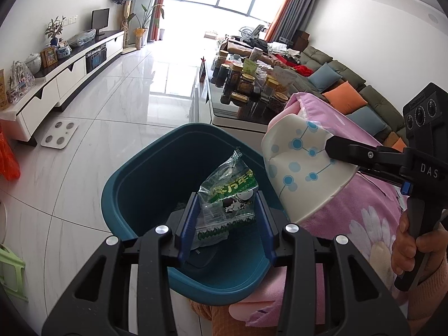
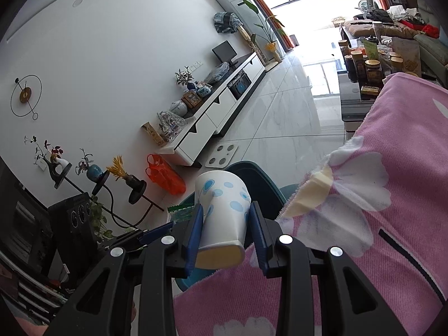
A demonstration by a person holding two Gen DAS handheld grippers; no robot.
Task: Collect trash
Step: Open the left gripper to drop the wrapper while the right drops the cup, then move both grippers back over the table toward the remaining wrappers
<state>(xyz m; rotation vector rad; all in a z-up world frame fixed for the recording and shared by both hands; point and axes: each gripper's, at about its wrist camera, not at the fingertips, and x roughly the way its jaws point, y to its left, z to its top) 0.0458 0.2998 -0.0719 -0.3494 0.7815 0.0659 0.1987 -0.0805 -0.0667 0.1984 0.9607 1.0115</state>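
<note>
My left gripper (image 1: 227, 198) holds a green and clear snack wrapper (image 1: 228, 196) between its blue fingers, over the open mouth of a teal trash bin (image 1: 134, 184). My right gripper (image 2: 226, 212) is shut on a white paper cup with blue dots (image 2: 222, 210), squeezed and tilted, its mouth toward the bin (image 2: 252, 173). In the left wrist view the cup (image 1: 299, 168) hangs at the bin's right rim, gripped by the right gripper (image 1: 333, 151). The left gripper's fingers (image 2: 156, 231) and wrapper edge (image 2: 180, 211) show at the left in the right wrist view.
A table with a pink flowered cloth (image 1: 364, 210) stands right of the bin. A glass coffee table with jars (image 1: 246, 84) lies beyond. A white TV cabinet (image 1: 70, 70) lines the left wall, with a white scale (image 1: 59, 134) on the tiled floor. An orange bag (image 2: 165, 177) sits near it.
</note>
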